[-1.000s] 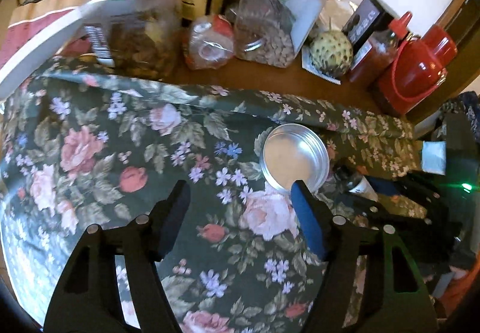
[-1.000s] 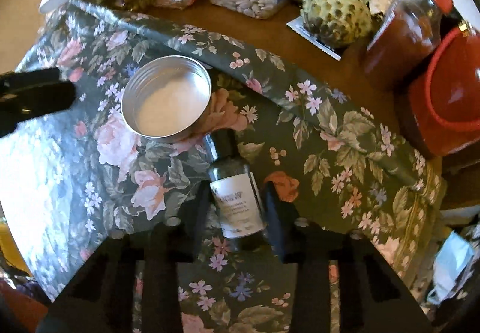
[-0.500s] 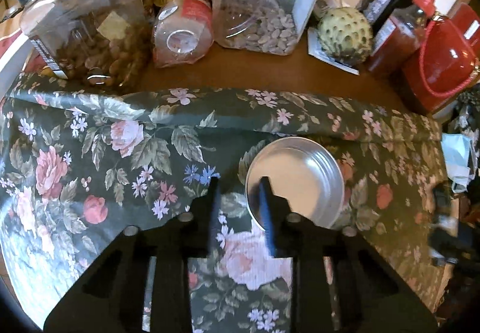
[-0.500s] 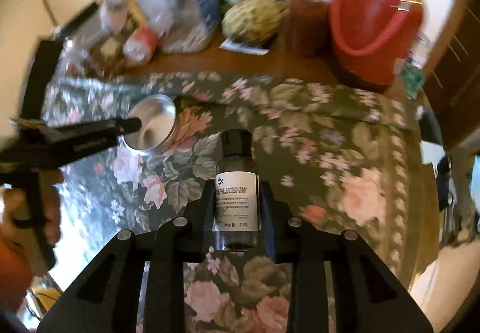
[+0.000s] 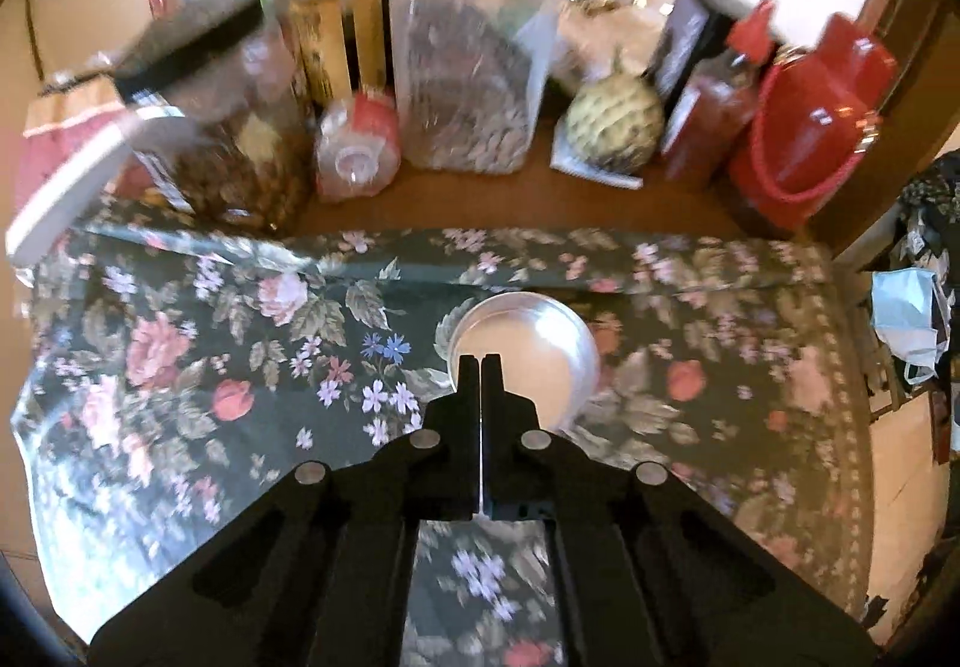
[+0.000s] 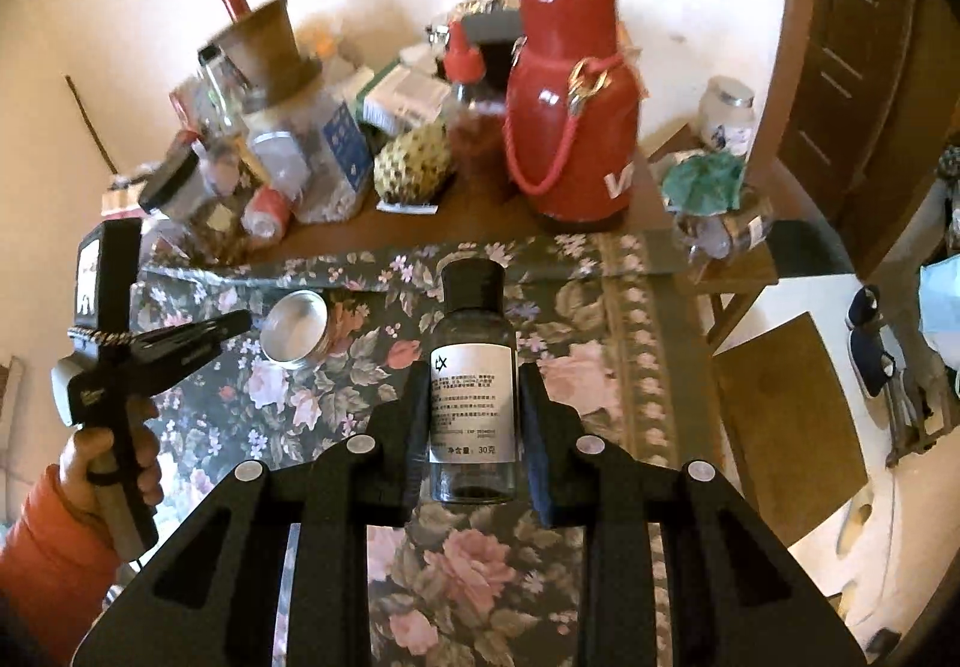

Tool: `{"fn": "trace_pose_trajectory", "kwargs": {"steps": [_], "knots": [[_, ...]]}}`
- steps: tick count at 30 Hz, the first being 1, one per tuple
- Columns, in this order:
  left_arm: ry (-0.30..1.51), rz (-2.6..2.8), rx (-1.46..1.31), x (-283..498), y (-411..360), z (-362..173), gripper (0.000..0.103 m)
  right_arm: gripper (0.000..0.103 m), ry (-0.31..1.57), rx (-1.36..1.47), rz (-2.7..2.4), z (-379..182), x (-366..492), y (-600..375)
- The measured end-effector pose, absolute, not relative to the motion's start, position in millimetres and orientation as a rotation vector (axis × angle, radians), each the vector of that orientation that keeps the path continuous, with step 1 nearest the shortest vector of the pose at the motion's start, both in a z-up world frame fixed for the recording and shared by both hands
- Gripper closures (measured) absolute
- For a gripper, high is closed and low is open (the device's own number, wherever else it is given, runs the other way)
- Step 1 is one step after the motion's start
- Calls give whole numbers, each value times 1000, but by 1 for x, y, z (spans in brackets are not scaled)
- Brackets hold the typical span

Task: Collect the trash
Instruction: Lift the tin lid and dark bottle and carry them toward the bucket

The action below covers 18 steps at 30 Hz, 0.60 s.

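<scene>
A round silver tin (image 5: 540,343) lies open on the floral cloth (image 5: 240,367). My left gripper (image 5: 480,361) is shut and hovers over the tin's near left rim, with nothing visible between its fingers. From the right wrist view its tip (image 6: 247,316) sits just left of the tin (image 6: 294,331); contact cannot be told. My right gripper (image 6: 472,376) is shut on a small dark bottle (image 6: 471,283) with a black cap and white label. The bottle is held upright above the cloth.
Along the table's back stand nut jars (image 5: 468,84), bottles, a scaly green fruit (image 5: 615,126), a sauce bottle (image 5: 714,120) and a red thermos (image 6: 570,114). A hand in an orange sleeve (image 6: 108,463) holds the left gripper. A wooden stool (image 6: 786,427) and a blue mask (image 5: 906,319) are right of the table.
The left jaws went from wide open to shut at the tin's rim, then drew back from it. The right gripper lifted the bottle off the cloth and rolled.
</scene>
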<state>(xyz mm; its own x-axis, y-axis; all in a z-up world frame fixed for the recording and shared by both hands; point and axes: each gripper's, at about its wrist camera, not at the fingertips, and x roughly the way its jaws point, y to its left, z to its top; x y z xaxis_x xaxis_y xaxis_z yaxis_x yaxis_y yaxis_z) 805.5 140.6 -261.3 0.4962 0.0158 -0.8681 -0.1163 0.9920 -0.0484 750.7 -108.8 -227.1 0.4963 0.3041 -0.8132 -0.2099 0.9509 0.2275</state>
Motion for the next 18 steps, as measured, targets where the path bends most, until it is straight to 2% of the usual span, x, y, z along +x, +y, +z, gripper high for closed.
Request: {"fn": "trace_pose_trajectory", "kwargs": {"steps": [4, 5, 7, 8, 9, 14, 18], "knots": [[1034, 82, -112, 787, 132, -246, 103, 77, 965, 102, 339, -214, 733, -120], [1045, 82, -121, 786, 131, -248, 97, 77, 957, 97, 346, -212, 729, -123], [1077, 76, -142, 788, 129, -256, 75, 77, 956, 92, 359, -209, 722, -128], [1091, 78, -142, 790, 130, -262, 58, 77, 962, 89, 364, -209, 720, -130], [1100, 91, -135, 789, 131, -267, 55, 77, 966, 85, 366, -209, 718, -131], [1186, 137, -168, 815, 150, -302, 56, 77, 971, 89, 340, -209, 710, -138], [1191, 177, -198, 839, 166, -317, 75, 77, 968, 98, 296, -210, 709, -141]]}}
